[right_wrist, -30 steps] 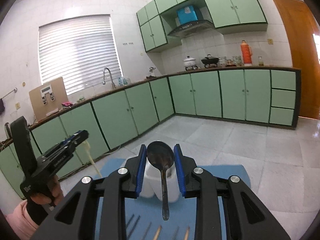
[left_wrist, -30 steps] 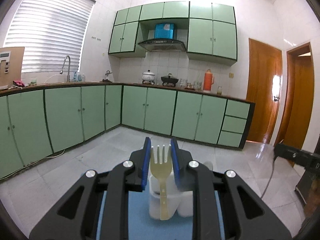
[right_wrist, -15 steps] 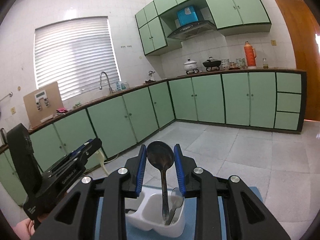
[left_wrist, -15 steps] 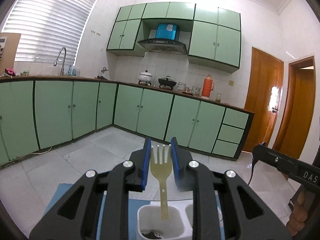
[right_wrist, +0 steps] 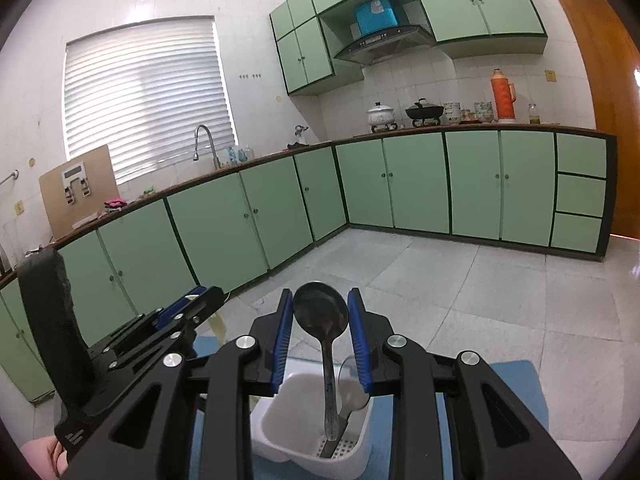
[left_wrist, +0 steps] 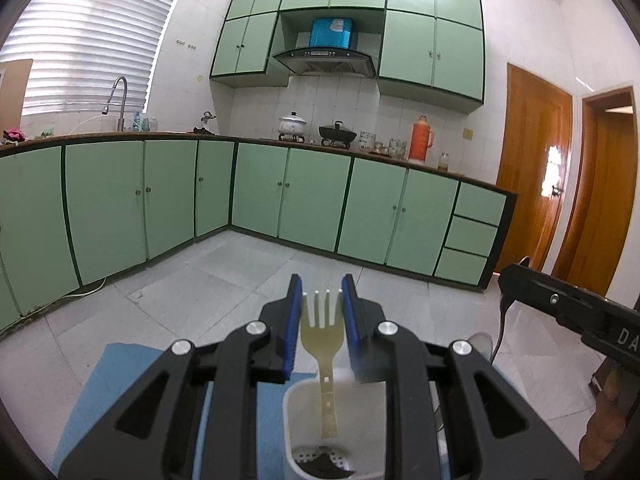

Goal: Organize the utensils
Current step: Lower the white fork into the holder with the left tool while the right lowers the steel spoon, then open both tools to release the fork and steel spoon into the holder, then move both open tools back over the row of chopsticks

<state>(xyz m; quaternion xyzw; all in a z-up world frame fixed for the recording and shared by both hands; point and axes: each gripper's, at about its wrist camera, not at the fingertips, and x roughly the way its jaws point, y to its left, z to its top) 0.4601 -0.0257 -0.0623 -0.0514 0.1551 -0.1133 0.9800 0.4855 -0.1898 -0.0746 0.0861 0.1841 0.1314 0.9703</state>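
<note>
A pale yellow plastic fork [left_wrist: 322, 334] stands tines up between the blue pads of the left gripper [left_wrist: 322, 312], which is clamped on its head; the handle hangs down into one compartment of a white utensil holder [left_wrist: 294, 408] (perforated floor, a dark object lying at the bottom). In the right wrist view, a dark metal spoon [right_wrist: 321, 316] is held the same way, bowl uppermost, with the right gripper [right_wrist: 320, 320] closed on the bowl's edges and the handle reaching down into the right-hand compartment of the utensil holder [right_wrist: 276, 432]. A second, lighter spoon [right_wrist: 352, 394] already leans in that compartment, just beside the held one. The holder rests on a blue mat [right_wrist: 516, 384] laid over a glass tabletop. Each gripper appears at the edge of the other's view: the right one [left_wrist: 506, 280] at the far right, the left one [right_wrist: 208, 294] at lower left. Behind lie a tiled floor [left_wrist: 224, 280], green cabinets [left_wrist: 312, 196], a range hood [left_wrist: 326, 62], an orange thermos [left_wrist: 422, 138] and wooden doors [left_wrist: 532, 168].
</note>
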